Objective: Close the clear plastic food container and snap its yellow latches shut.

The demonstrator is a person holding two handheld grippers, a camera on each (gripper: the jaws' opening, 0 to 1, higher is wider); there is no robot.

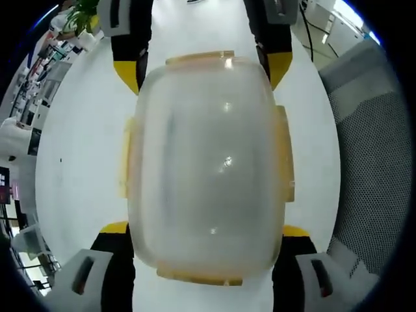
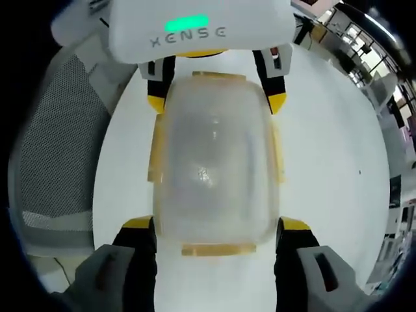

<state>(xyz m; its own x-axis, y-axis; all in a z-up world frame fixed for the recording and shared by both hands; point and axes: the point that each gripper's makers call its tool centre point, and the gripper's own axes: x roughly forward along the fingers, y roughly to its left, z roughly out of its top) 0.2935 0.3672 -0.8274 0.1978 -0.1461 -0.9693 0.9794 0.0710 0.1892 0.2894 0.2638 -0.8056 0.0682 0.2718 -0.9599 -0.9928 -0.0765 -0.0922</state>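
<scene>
- Clear plastic food container (image 1: 208, 166) on white desk (image 1: 84, 169), lid on, seen from above in both views.
- Left tool (image 1: 208, 244): jaws spread wide, yellow-tipped, straddling the near end of the container, one each side. Contact with the walls: cannot tell. Not clamped on anything visible.
- Right tool (image 2: 214, 234): same story, jaws wide apart either side of the container's near end (image 2: 214, 169). Grip on it: cannot tell.
- Each tool at the opposite end of the container, facing the other: right tool at top of left gripper view (image 1: 205, 68), left tool at top of right gripper view (image 2: 214, 91), both with yellow jaw tips flanking the far end.
- Yellow latches (image 1: 285, 156) on all four sides; side ones lying flat against the walls, end ones (image 1: 201, 278) seen as thin yellow strips. Snapped or not: cannot tell.
- Right gripper view only: white housing of left tool with green light bar (image 2: 187, 23) and lettering; grey mesh chair back (image 2: 55, 156) at left edge of desk.
- Left gripper view only: mesh chair (image 1: 370, 175) on the right, green plant (image 1: 81, 16) top left, cluttered shelves (image 1: 39, 78) beyond the desk edge.
- Container contents: hazy through lid, cannot tell.
</scene>
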